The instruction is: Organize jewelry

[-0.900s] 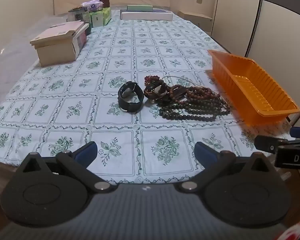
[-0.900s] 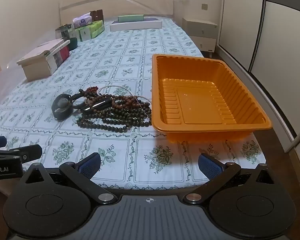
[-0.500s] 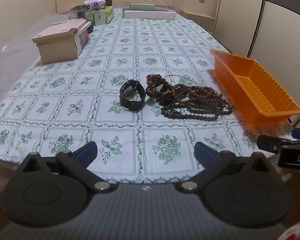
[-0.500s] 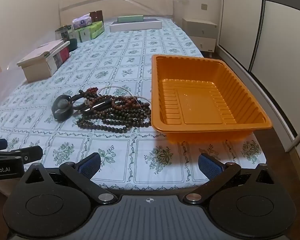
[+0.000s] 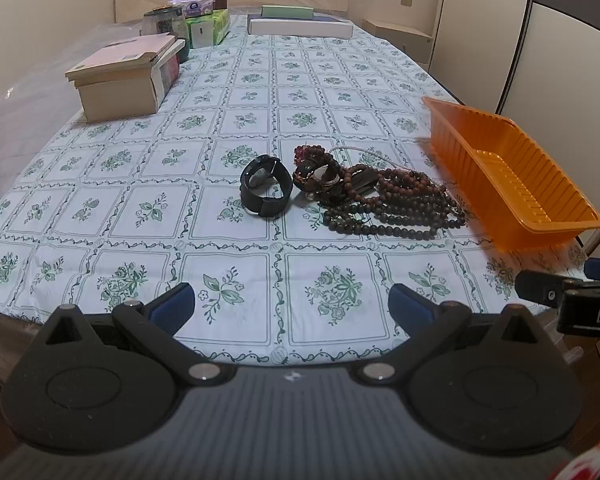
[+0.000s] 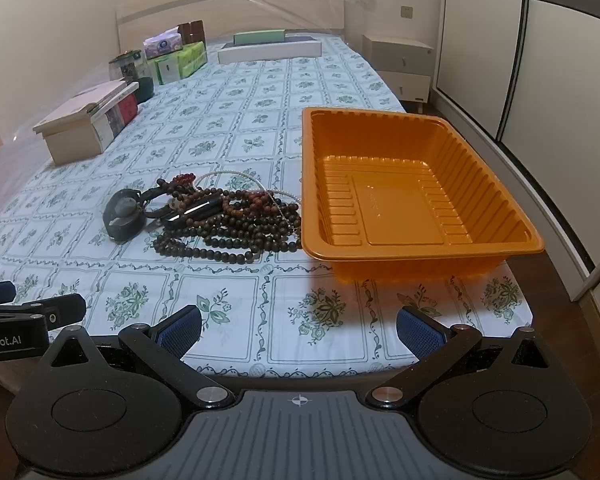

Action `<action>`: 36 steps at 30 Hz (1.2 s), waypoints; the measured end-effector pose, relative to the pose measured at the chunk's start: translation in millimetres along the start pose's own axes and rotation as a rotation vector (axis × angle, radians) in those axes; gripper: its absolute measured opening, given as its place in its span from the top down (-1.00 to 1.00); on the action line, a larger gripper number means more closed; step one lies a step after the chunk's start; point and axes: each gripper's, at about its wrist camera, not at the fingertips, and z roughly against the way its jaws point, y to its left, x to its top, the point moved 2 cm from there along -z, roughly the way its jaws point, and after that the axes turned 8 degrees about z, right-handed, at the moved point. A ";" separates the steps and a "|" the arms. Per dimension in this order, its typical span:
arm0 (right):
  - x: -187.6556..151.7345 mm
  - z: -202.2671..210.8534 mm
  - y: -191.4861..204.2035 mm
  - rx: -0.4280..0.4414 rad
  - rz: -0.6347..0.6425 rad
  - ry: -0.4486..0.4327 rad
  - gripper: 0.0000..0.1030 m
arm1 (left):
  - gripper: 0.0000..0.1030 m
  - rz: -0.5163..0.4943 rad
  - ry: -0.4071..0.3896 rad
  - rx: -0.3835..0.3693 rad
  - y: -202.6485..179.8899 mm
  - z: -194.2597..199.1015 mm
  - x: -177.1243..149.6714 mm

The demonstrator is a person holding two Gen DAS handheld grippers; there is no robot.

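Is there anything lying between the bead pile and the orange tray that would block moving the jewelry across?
Nothing visible does. The bead pile lies right beside the orange tray, with no object between them, and the tray is empty. Only the tray's raised near wall must be cleared. The black watch sits on the pile's far side.

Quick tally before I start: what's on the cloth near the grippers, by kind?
Black watch: 1
Tangled pile of bead strands, strands too tangled to count: 1
Orange tray, nothing in it: 1
Total: 3 groups on the floral cloth. The boxes at the far end are not counted.
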 end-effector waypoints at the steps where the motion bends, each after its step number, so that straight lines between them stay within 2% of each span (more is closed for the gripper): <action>1: -0.2 -0.1 0.0 0.000 0.000 0.000 -0.99 | -0.98 0.000 0.000 0.001 -1.0 0.7 -0.2; 36: -1.3 0.3 1.4 0.001 -0.003 0.004 -0.99 | -0.99 0.014 0.004 -0.011 -0.8 0.7 -0.8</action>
